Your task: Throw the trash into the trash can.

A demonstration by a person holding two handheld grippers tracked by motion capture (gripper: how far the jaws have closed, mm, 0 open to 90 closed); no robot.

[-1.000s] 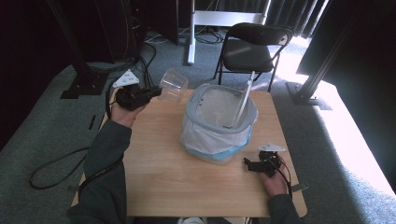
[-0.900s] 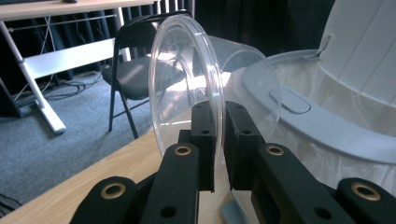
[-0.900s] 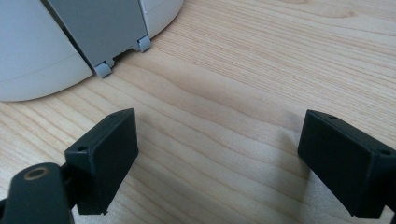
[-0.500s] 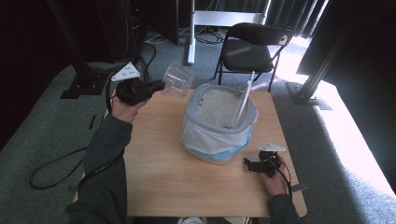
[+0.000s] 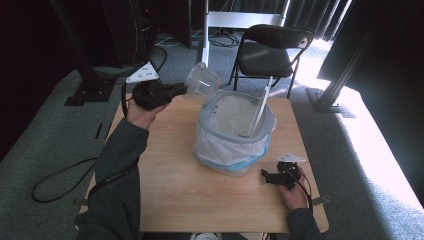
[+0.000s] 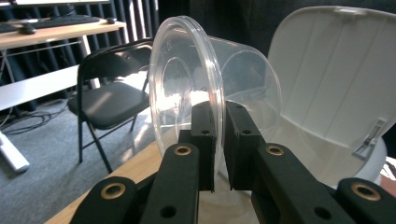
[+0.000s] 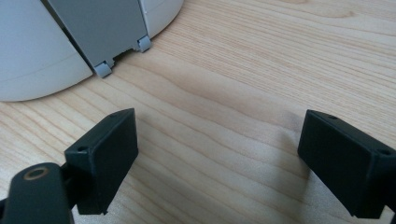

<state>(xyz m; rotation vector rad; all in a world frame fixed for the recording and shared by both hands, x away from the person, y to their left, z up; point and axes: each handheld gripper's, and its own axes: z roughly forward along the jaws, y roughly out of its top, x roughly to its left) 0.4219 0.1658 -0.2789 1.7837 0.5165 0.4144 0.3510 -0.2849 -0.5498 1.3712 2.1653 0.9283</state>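
Clear plastic cup (image 5: pixel 202 83), round and thin-walled, up in the air over the table's (image 5: pixel 165 170) far left corner, tipped sideways w/ its mouth toward the left gripper (image 5: pixel 179 90), whose jaws pinch the rim. Beside it: white round bin (image 5: pixel 235 131), bag-lined, lid up. Right gripper (image 7: pixel 215 154) low by the table's near right corner, jaws spread wide over bare woodgrain.

I am seeing the bin (image 5: pixel 232 132) sitting near the middle of the tabletop (image 5: pixel 170 190), its lid (image 5: pixel 260 107) standing up at the far right rim. My left gripper (image 5: pixel 181 90) is holding the cup (image 5: pixel 202 82) above the far left corner, just beside the bin, probably short of its rim. My right gripper (image 5: pixel 265 175) is resting on the tabletop at the bin's near right. A chair (image 5: pixel 272 50) is standing behind the tabletop.
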